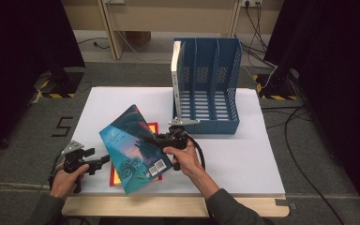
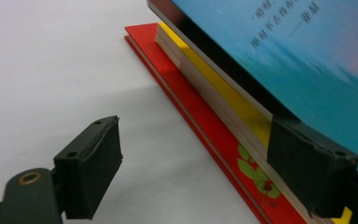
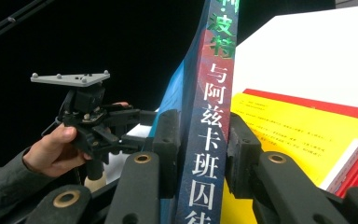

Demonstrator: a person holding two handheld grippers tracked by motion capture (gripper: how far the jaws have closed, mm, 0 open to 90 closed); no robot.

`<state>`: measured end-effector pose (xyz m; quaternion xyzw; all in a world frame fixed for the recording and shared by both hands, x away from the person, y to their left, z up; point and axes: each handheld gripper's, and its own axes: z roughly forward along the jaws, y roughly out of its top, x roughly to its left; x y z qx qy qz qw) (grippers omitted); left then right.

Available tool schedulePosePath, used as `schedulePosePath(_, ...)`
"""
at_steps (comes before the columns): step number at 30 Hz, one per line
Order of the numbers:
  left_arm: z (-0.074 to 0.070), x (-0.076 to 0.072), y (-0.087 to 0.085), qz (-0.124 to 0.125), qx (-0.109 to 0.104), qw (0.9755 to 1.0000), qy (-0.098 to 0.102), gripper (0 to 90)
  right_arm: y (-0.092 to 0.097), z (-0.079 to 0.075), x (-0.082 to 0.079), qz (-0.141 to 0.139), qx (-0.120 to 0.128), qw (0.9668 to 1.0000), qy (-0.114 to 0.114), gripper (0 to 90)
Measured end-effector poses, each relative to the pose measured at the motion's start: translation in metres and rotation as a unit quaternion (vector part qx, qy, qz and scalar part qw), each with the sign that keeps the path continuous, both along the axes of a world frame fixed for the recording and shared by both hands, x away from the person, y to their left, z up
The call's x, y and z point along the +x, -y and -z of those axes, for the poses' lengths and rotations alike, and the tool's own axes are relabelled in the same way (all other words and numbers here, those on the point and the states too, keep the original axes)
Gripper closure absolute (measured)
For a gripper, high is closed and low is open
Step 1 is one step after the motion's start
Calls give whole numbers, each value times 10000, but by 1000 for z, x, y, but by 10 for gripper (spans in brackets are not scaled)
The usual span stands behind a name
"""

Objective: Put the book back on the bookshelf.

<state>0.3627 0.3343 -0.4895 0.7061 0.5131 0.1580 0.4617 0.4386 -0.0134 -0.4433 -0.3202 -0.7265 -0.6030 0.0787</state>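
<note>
A blue-covered book (image 1: pixel 131 150) is held tilted above the table, its spine (image 3: pixel 212 116) clamped between the pads of my right gripper (image 1: pixel 161 139), which is shut on it. Under it a red and yellow book (image 1: pixel 153 127) lies flat on the white sheet. My left gripper (image 1: pixel 104 161) sits low at the blue book's left edge with its jaws apart. In the left gripper view its right pad (image 2: pixel 307 168) stands beside the yellow book's page edge (image 2: pixel 223 93), under the blue cover (image 2: pixel 284 42), and only bare sheet lies between the jaws.
A blue three-slot file rack (image 1: pixel 215 84) stands at the back of the white sheet (image 1: pixel 243 154), with a white book (image 1: pixel 175 61) upright in its leftmost slot. Cables trail on the floor to the right. The wooden table edge (image 1: pixel 168 206) runs along the front.
</note>
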Motion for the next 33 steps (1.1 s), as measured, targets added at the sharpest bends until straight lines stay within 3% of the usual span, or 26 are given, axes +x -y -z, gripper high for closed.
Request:
schedulePosePath(3, 0, -1, 10, 222, -10, 9997, -89, 178, 0, 0, -1, 0, -16, 10000, 2, 704)
schedulePosePath(6, -3, -3, 20, 362, 285, 9989, -44, 202, 0, 0, 0, 9, -34, 10000, -21, 704)
schedulePosePath(8, -7, -6, 17, 294, 266, 9992, -44, 180, 1, 2, 0, 26, -22, 10000, -20, 704)
schedulePosePath(10, -6, -8, 12, 122, 446, 9989, -101, 184, 2, 3, 1, 44, 23, 9999, -94, 705)
schedulePosePath(12, -5, -8, 4, -30, 425, 9989, -192, 182, 3, 6, 2, 70, 27, 9999, -137, 705)
schedulePosePath(14, -6, -8, -1, -142, 397, 9990, -148, 196, 5, 8, 4, 93, 44, 9997, -203, 705)
schedulePosePath(16, -7, -8, -1, -102, 382, 9991, -126, 195, 7, 10, 5, 138, 36, 9996, -224, 705)
schedulePosePath(22, -8, -8, 20, 150, 594, 9980, -165, 190, 5, 5, 1, 124, 4, 9998, -146, 703)
schedulePosePath(25, -8, -9, 29, 195, 793, 9966, -122, 204, 3, 1, -1, 16, 61, 9999, -127, 694)
schedulePosePath(33, -7, -8, 32, 200, 755, 9968, -141, 220, -3, -6, 2, -59, -65, 9998, -205, 662)
